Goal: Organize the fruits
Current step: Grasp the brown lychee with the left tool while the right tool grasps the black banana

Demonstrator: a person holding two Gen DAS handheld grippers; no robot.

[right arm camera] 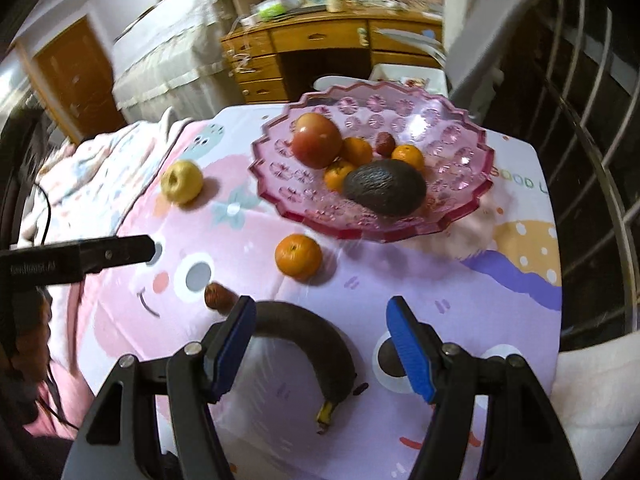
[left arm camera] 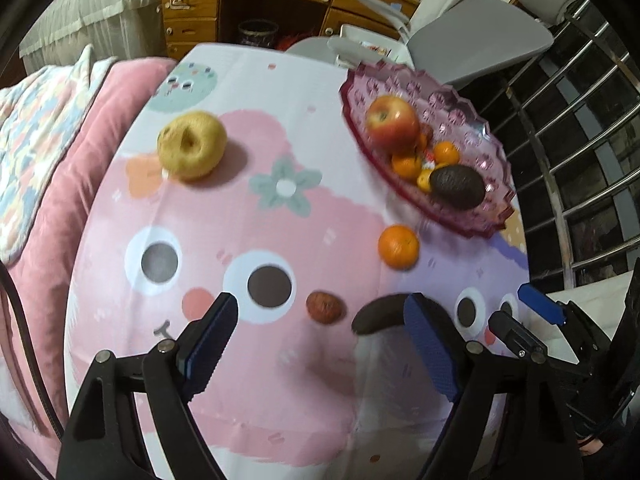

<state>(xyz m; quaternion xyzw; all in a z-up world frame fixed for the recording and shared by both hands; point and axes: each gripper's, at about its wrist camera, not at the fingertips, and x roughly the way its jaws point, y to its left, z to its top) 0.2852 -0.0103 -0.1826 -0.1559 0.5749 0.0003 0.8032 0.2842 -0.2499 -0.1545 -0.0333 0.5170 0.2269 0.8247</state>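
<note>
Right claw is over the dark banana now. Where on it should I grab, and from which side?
Grip the banana at the top of its arch, coming straight down with the right claw and one finger on each side of the curve. It lies flat on the tablecloth, the middle is thickest, and the yellow stem end tapers.
</note>
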